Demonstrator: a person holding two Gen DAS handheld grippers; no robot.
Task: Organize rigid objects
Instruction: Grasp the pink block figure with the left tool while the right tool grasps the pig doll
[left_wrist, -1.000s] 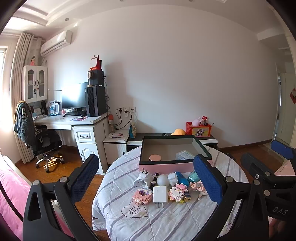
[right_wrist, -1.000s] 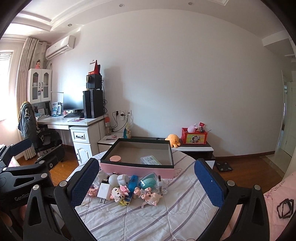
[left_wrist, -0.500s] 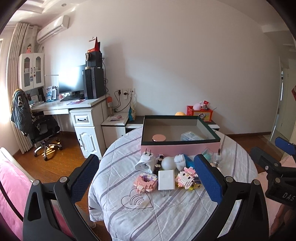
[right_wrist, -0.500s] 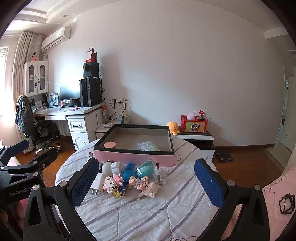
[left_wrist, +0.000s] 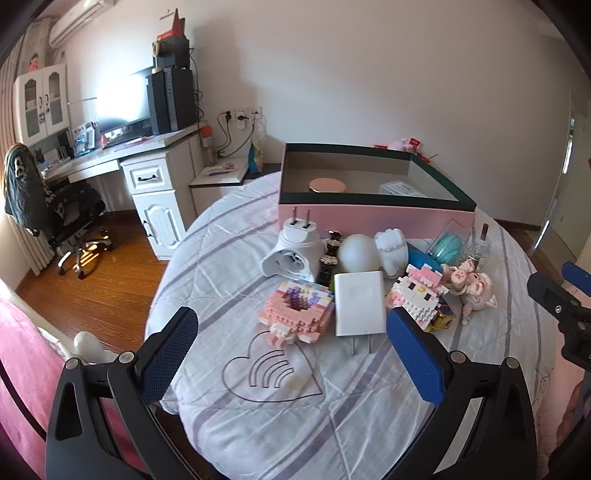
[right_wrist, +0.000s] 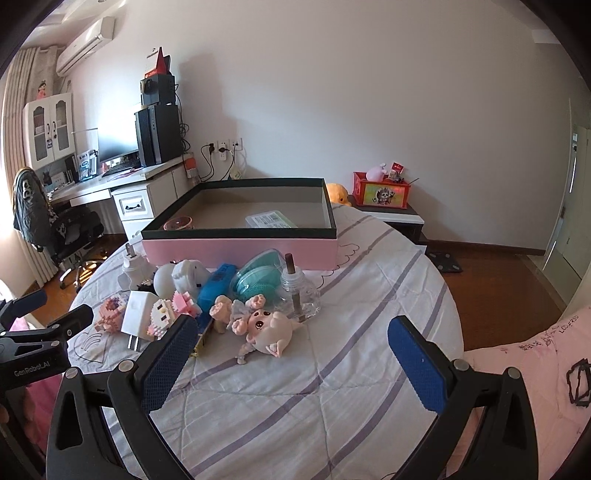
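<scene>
A pink box with a dark green rim (left_wrist: 373, 218) (right_wrist: 240, 247) sits at the back of the round table, holding a pink disc (left_wrist: 328, 184) and a clear case (right_wrist: 271, 220). In front of it lies a cluster: a white plug adapter (left_wrist: 293, 251), a white charger (left_wrist: 358, 302), a pink brick model (left_wrist: 297, 312), a brick kitten (left_wrist: 421, 291), a pig doll (right_wrist: 264, 326), a glass bottle (right_wrist: 295, 291) and a teal item (right_wrist: 258, 277). My left gripper (left_wrist: 291, 354) is open, just short of the charger. My right gripper (right_wrist: 291, 363) is open, just short of the pig doll.
The table wears a striped white cloth (left_wrist: 295, 417). A white desk with a monitor (left_wrist: 147, 147) and an office chair (left_wrist: 55, 214) stand at the left. A low cabinet with a red box (right_wrist: 380, 194) stands behind. Pink bedding (right_wrist: 535, 354) lies at the right.
Both grippers have moved forward and down toward the cluster of objects on the table; the objects now appear larger and closer. Both stay open.
</scene>
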